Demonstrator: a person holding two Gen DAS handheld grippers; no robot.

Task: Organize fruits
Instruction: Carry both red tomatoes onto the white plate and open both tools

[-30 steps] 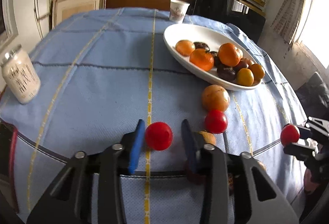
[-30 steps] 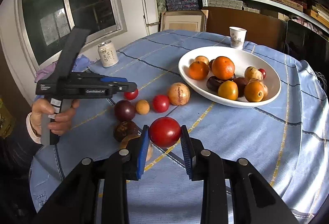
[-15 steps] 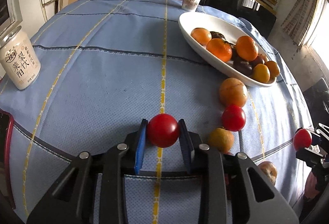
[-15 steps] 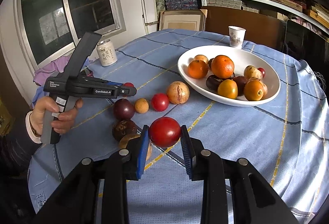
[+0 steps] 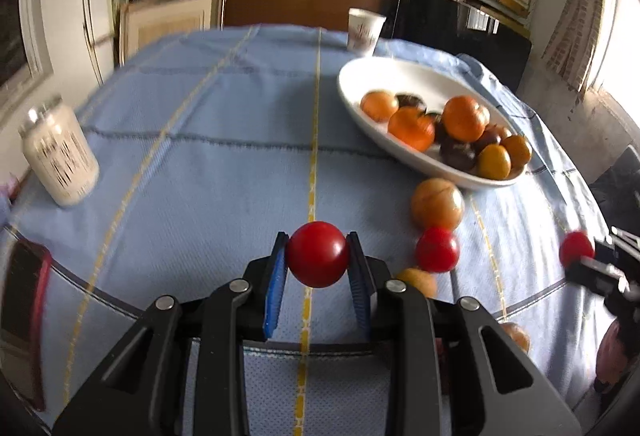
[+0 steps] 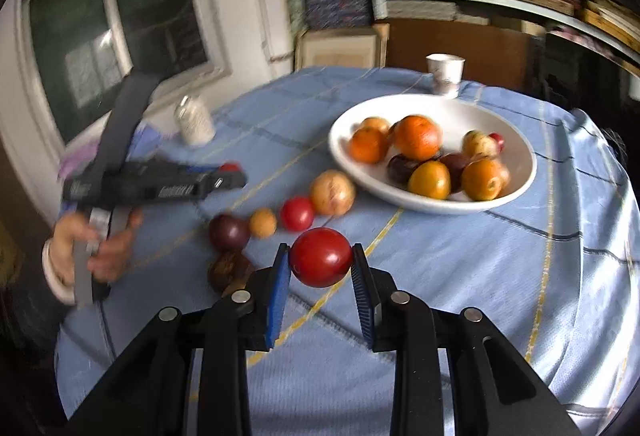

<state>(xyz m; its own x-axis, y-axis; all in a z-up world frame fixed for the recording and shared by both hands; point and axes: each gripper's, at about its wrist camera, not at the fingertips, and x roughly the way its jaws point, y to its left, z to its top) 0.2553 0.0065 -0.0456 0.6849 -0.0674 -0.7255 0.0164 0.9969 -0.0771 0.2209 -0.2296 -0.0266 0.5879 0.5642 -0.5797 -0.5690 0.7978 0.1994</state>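
Two red tomatoes are clamped, one in the left gripper (image 5: pixel 318 263), one in the right gripper (image 6: pixel 321 264), whose fingers seem nearer the white bowl (image 6: pixel 520 149) ahead-right.

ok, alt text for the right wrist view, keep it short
The right gripper clamps a red tomato above a blue tablecloth. Beyond it, a white bowl holds oranges and dark fruit, with a loose row of fruit on the cloth in front. At left, a hand holds the left gripper, which grips a small red fruit.
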